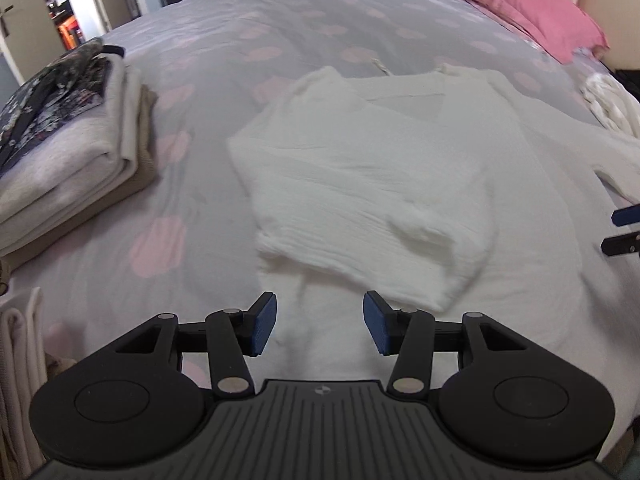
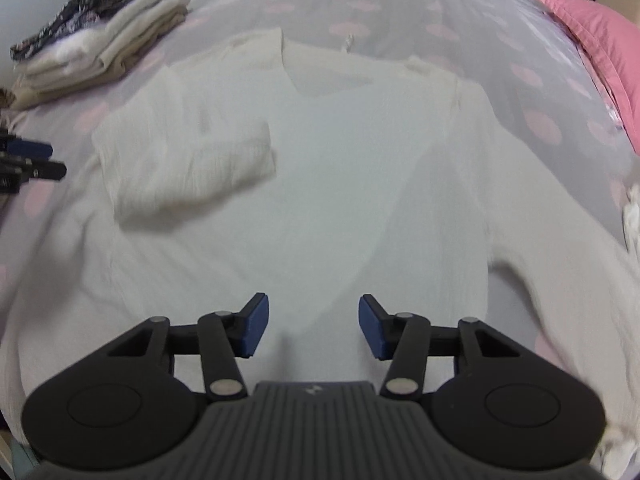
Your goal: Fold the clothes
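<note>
A white long-sleeved top (image 1: pixel 384 168) lies spread flat on the bed, neckline away from me; it also fills the right wrist view (image 2: pixel 328 184). Its left sleeve (image 2: pixel 192 172) is folded in across the body. The right sleeve (image 2: pixel 568 264) lies stretched out to the right. My left gripper (image 1: pixel 319 324) is open and empty above the top's lower left hem. My right gripper (image 2: pixel 313 328) is open and empty above the lower middle of the top. Each gripper's fingertips show at the edge of the other's view (image 1: pixel 626 232) (image 2: pixel 28 160).
A stack of folded clothes (image 1: pixel 68 148) with a dark floral piece on top sits at the left of the bed; it also shows in the right wrist view (image 2: pixel 100 36). Pink pillows (image 1: pixel 516 4) lie at the far right. Another white garment (image 1: pixel 608 104) lies crumpled at the right edge.
</note>
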Tool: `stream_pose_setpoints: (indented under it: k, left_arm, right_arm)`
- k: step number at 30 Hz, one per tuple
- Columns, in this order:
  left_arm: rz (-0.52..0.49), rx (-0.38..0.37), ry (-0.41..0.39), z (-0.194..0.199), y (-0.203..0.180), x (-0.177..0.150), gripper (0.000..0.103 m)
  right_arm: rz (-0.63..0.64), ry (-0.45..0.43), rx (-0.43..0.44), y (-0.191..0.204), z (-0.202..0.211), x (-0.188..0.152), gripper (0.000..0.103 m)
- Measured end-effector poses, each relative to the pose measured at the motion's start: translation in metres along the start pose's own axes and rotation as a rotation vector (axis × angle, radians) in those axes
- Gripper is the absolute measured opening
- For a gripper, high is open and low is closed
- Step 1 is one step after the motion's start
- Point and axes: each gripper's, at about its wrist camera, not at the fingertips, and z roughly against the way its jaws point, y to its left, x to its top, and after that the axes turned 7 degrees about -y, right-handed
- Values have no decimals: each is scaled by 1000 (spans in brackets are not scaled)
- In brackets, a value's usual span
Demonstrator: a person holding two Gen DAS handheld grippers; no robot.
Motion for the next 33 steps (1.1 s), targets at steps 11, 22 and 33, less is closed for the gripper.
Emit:
stream_pose_setpoints:
  k: [11,22,33]
  left_arm:
    - [-4,-1,65,-55,32,-8,46]
    - [131,-69,-39,-75,51,4,12]
    - [193,3,-9,-69,74,-5,5]
  right_arm:
    - [-115,6,106,12,-71,93,54]
    - [-215,60,196,12,-105,100,9]
    - [-194,-30,174,-23,-34,77,8]
